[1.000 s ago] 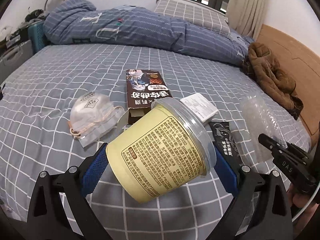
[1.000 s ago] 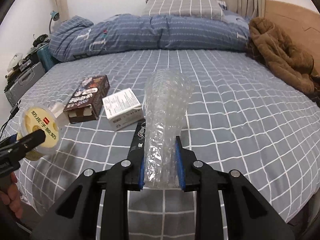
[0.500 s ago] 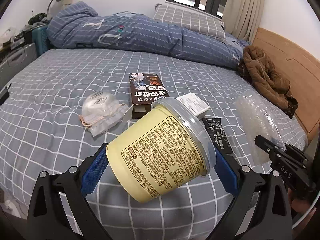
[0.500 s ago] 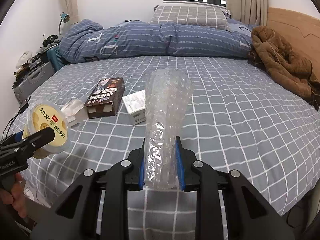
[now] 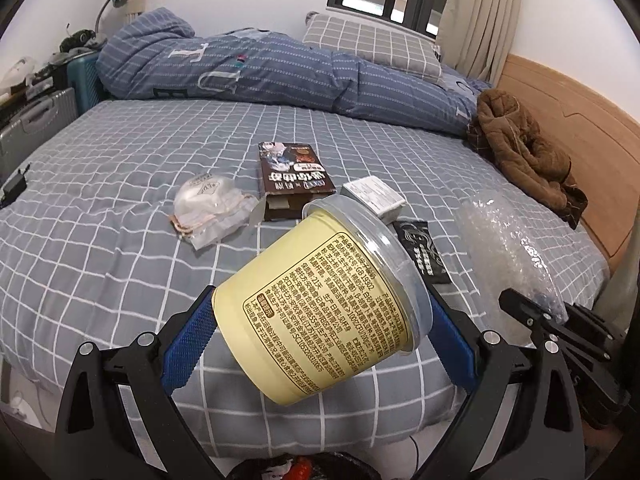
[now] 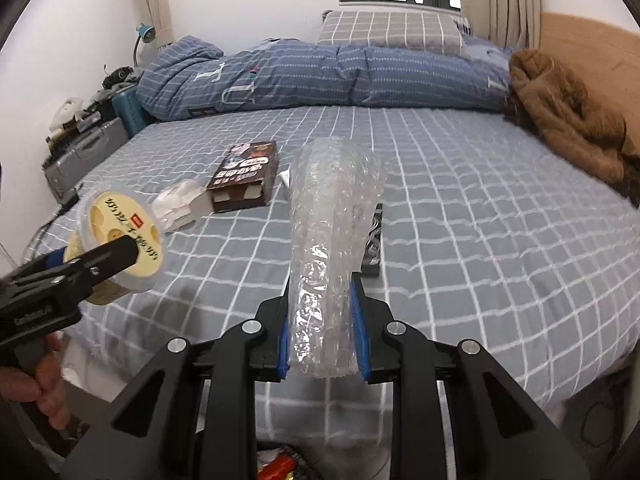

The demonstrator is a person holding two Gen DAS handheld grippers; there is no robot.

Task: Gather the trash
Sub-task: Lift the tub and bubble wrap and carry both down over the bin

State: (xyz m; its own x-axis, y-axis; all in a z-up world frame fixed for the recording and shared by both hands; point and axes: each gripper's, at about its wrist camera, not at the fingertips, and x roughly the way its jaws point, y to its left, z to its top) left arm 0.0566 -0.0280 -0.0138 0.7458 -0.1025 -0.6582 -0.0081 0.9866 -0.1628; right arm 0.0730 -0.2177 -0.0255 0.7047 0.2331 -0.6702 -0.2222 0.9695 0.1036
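The left claw [image 5: 320,320] pinches a yellow tub [image 5: 320,304] across its body, blue pads pressed to both sides, the tub tilted with its clear lid toward one o'clock. The right claw [image 6: 323,332] is squeezed onto a roll of bubble wrap [image 6: 332,248], which stands up toward twelve o'clock between its pads.

Over the last second both claws have drawn back from the bed [image 5: 120,208] together. The litter there now sits farther up each view, and the mattress edge has come into sight at six o'clock. A dark bin [image 5: 304,468] with red scraps inside peeks in at the bottom of both views, just under the claws. So the carry looks nearly done, and letting go over the bin is probably next.

More trash waits on the bed: a brown box [image 5: 294,178] at twelve o'clock of the tub, a bagged face mask [image 5: 208,208] at ten, a white packet [image 5: 372,196] and a black sachet [image 5: 420,252] at one o'clock.
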